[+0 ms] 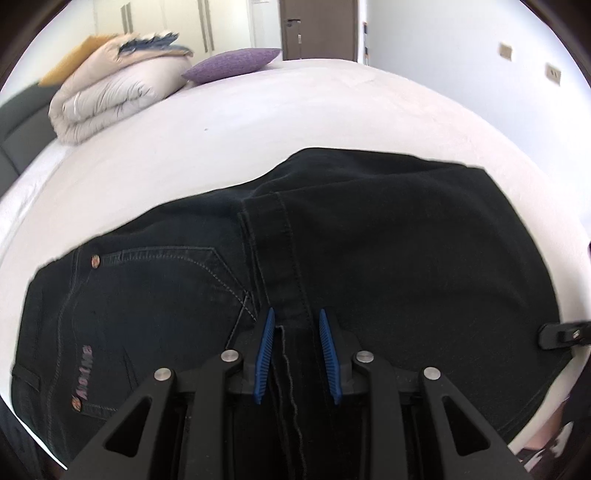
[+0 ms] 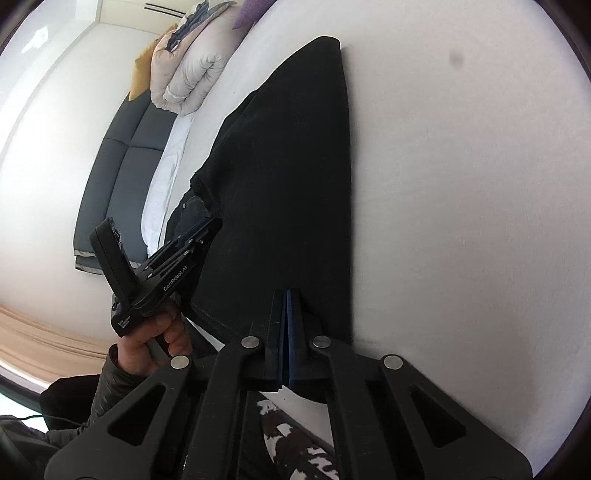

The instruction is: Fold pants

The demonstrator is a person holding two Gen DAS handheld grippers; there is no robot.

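Black jeans [image 1: 369,240] lie partly folded on the white bed [image 1: 258,122], a leg hem laid over the seat and back pocket. My left gripper [image 1: 296,314] hovers at the near edge, blue pads apart, the hem seam between them. In the right wrist view the jeans [image 2: 288,166] stretch away. My right gripper [image 2: 287,295] is shut on their near fabric edge. The left gripper [image 2: 199,230] shows there, held by a hand. The right gripper's tip [image 1: 561,334] shows at the jeans' right edge.
A folded beige duvet [image 1: 107,96] and a purple pillow [image 1: 232,64] lie at the far end of the bed. A dark padded headboard [image 2: 118,177] runs along the bed's side. A door [image 1: 319,27] stands behind.
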